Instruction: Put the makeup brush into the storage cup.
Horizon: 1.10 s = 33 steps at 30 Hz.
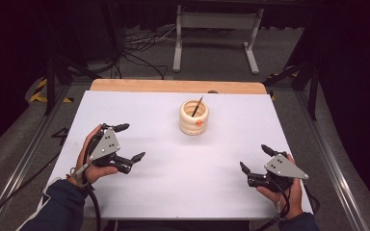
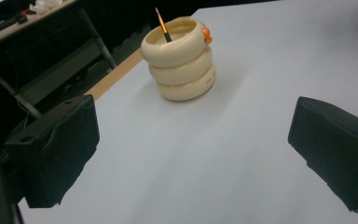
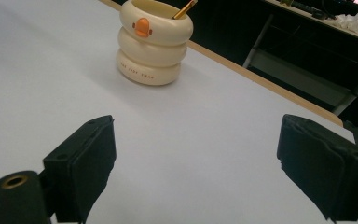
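Note:
A cream pen holder (image 1: pixel 194 117) shaped like three stacked rings, with an orange beak on its top ring, stands upright near the far middle of the white table (image 1: pixel 183 159). A pencil (image 1: pixel 197 106) leans inside it, tip up. The holder (image 2: pixel 182 60) sits ahead of my left gripper (image 1: pixel 129 142), which rests open at the table's left with nothing between its jaws. My right gripper (image 1: pixel 256 159) is open at the right front, also holding nothing, with the holder (image 3: pixel 153 42) and pencil (image 3: pixel 184 9) well ahead of it.
A wooden strip (image 1: pixel 178 86) runs along the table's far edge. Beyond it stand a grey metal frame (image 1: pixel 217 29) and loose cables (image 1: pixel 139 45) on the floor. Metal rails flank the table on both sides.

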### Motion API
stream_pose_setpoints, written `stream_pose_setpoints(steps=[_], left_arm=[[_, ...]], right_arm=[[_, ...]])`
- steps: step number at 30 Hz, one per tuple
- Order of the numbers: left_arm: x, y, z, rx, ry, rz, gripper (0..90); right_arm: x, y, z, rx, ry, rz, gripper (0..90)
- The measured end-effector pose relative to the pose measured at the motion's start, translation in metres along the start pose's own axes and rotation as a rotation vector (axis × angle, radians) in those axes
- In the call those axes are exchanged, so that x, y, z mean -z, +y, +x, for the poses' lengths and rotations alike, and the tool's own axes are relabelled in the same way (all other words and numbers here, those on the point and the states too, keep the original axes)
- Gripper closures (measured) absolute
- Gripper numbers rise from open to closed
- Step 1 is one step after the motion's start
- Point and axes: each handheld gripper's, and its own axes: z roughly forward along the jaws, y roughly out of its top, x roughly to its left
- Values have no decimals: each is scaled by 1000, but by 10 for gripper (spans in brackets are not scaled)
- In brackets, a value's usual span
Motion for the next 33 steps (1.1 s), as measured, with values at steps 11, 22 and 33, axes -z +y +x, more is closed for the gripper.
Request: stream_pose_setpoints(steps=[11, 22, 33], left_arm=[[13, -25, -2, 31, 28, 28, 33], [29, -47, -3, 62, 58, 71, 36], [47, -63, -3, 94, 85, 88, 36]], right_arm=[[-4, -1, 0, 6, 2, 15, 124], [-5, -2, 0, 6, 5, 19, 124], [-6, -3, 1, 7, 9, 26, 124]])
